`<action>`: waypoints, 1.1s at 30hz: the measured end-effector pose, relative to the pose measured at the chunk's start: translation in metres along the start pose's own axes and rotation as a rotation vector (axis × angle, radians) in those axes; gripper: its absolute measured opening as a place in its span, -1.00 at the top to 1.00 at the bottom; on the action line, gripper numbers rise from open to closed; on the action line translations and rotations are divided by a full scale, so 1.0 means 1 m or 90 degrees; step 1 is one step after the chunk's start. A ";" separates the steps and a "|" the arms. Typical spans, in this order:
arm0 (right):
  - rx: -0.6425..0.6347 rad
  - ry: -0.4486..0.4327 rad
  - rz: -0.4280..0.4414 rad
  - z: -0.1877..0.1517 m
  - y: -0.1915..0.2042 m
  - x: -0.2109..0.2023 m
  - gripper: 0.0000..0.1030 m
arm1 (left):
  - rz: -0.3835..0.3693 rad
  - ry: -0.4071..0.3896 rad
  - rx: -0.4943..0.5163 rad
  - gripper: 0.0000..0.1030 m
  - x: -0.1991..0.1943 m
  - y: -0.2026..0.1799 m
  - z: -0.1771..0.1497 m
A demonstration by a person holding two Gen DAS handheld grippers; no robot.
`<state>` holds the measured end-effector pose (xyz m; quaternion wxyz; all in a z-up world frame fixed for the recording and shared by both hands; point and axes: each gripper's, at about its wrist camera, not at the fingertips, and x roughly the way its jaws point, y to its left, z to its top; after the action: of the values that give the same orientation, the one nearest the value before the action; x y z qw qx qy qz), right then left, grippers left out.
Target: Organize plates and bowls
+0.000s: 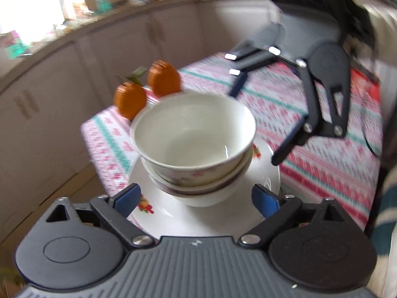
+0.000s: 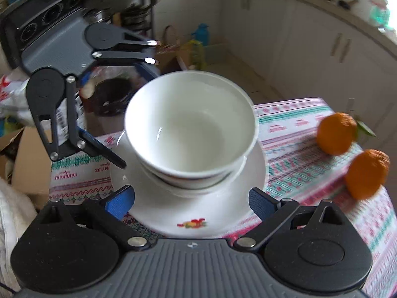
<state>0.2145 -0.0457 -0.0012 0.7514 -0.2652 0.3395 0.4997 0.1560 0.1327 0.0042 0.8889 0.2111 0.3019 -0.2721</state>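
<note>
While both claws hang over the table, the things count as follows.

Bowls: three white bowls [image 1: 196, 134] [image 2: 191, 124], nested one inside the other; the top one is empty, and the lower ones show a coloured band on the outside.
Plate: one white plate [image 1: 173, 213] [image 2: 223, 198] with a small fruit picture on its rim; the bowl stack stands on it. I cannot tell if another plate lies under it.
Place of the stack: on the patterned tablecloth [image 1: 322, 154] [image 2: 297, 154], close to one corner of the table.
Oranges: two oranges [image 1: 130, 100] [image 2: 336, 134], one with green leaves, lying beside each other near the table edge, apart from the plate.
Left claw [image 1: 196, 200] [image 2: 134, 114]: its blue pads stand wide apart on either side of the stack, nothing pressed between them.
Right claw [image 2: 192, 202] [image 1: 258, 126]: also spread wide, pads clear of the bowls and the plate, holding nothing.
Claws together: two, facing each other across the stack.
Background: white cabinets [image 1: 153, 39] [image 2: 322, 49] along the wall; the pictures are a little blurred.
</note>
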 end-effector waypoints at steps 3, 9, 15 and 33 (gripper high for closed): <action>0.041 -0.003 -0.068 -0.008 0.011 -0.018 -1.00 | 0.084 -0.066 -0.045 -0.99 -0.022 -0.016 -0.002; 0.140 -0.050 -0.163 -0.035 0.038 -0.060 -1.00 | 0.127 -0.126 -0.163 -0.99 -0.046 -0.054 -0.005; 0.294 -0.113 -0.279 -0.062 0.067 -0.099 -1.00 | 0.200 -0.180 -0.246 -0.99 -0.059 -0.096 -0.001; 0.431 -0.168 -0.432 -0.102 0.136 -0.141 -1.00 | 0.288 -0.109 -0.358 -0.99 -0.084 -0.144 0.007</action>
<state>0.0253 -0.1526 0.0355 0.9523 -0.0363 0.2791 0.1183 0.0141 0.0488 0.0339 0.9719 -0.0035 0.2353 0.0083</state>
